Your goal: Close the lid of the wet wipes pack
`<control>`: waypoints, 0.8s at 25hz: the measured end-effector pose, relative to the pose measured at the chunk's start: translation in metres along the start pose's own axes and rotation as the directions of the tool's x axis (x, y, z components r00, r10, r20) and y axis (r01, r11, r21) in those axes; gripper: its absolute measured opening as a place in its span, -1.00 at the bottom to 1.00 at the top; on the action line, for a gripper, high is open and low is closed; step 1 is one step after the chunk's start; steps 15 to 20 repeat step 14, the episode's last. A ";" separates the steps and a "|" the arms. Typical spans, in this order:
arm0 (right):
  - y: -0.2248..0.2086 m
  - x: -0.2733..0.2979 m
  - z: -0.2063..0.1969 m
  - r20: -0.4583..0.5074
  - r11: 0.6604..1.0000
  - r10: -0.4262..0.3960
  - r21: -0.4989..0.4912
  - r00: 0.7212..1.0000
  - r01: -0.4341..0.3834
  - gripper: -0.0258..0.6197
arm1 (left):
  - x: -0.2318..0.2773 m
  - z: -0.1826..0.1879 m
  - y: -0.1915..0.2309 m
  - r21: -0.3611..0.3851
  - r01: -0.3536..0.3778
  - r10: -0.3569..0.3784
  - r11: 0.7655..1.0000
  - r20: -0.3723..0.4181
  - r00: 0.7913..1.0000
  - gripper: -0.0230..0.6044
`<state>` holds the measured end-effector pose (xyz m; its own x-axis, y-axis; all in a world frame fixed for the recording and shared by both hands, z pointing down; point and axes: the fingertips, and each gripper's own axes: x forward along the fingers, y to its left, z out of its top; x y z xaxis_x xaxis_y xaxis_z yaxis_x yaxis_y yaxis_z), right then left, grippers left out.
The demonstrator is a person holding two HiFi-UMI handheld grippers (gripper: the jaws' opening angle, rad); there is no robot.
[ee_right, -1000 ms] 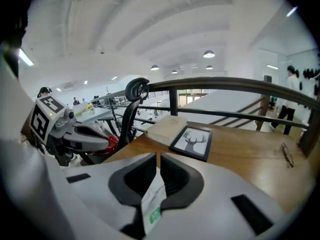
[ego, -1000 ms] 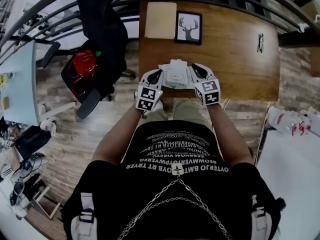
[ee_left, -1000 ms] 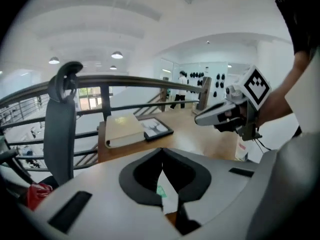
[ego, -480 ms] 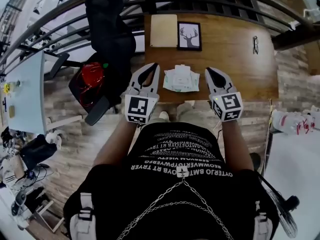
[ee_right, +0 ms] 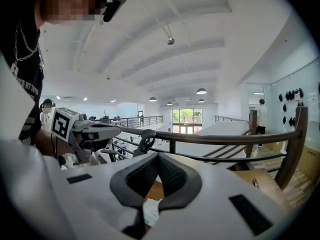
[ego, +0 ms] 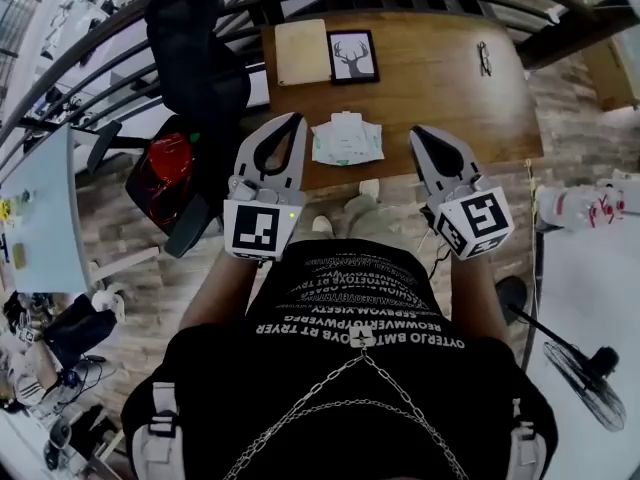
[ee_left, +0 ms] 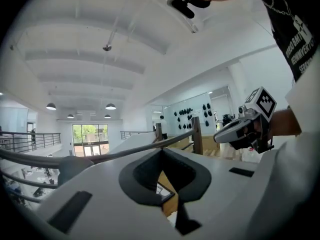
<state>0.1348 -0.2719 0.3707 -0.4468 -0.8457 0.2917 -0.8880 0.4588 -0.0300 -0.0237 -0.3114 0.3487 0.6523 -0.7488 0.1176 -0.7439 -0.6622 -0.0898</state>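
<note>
The wet wipes pack (ego: pixel 346 140), white with green print, lies flat on the wooden table (ego: pixel 440 88) near its front edge. It is too small to tell how its lid stands. My left gripper (ego: pixel 294 119) hangs high above the table's left front, jaws together with nothing between them. My right gripper (ego: pixel 417 132) hangs to the right of the pack, also shut and empty. Neither touches the pack. A corner of the pack (ee_right: pixel 150 211) shows through the loop of the right gripper (ee_right: pixel 158 155). The left gripper (ee_left: pixel 161 151) frames a bit of table and the deer picture.
A framed deer picture (ego: pixel 353 56) and a tan board (ego: pixel 303 51) lie at the table's far side, and glasses (ego: pixel 484 58) at its right. A black chair (ego: pixel 195 58) with a red bag (ego: pixel 165 168) stands left, a railing behind, and a floor fan (ego: pixel 590 368) at lower right.
Both grippers have lifted away from the sides of the pack, risen toward the head camera and spread apart. The pack stays on the table.
</note>
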 end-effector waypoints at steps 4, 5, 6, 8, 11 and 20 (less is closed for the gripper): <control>-0.006 -0.008 -0.007 -0.010 0.999 -0.036 0.016 0.999 0.036 -0.88 | -0.001 -0.001 -0.015 -0.013 0.042 -0.042 0.999 0.003 0.999 -0.84; -0.008 -0.008 -0.011 -0.017 0.999 -0.040 0.021 0.999 0.040 -0.88 | -0.002 0.000 -0.017 -0.019 0.048 -0.048 0.999 0.008 0.999 -0.84; -0.009 -0.008 -0.014 -0.024 0.999 -0.043 0.026 0.999 0.044 -0.88 | -0.003 0.001 -0.019 -0.023 0.055 -0.055 0.998 0.013 0.998 -0.84; -0.011 -0.006 -0.019 -0.034 0.998 -0.049 0.034 0.998 0.050 -0.88 | -0.002 0.001 -0.021 -0.025 0.068 -0.067 0.997 0.011 0.998 -0.84; -0.009 -0.005 -0.022 -0.041 0.998 -0.047 0.035 0.998 0.048 -0.88 | 0.002 -0.004 -0.022 -0.025 0.082 -0.082 0.996 -0.005 0.997 -0.83; -0.006 -0.003 -0.024 -0.045 0.999 -0.037 0.025 0.998 0.038 -0.88 | 0.006 -0.011 -0.023 -0.024 0.086 -0.087 0.996 -0.024 0.996 -0.84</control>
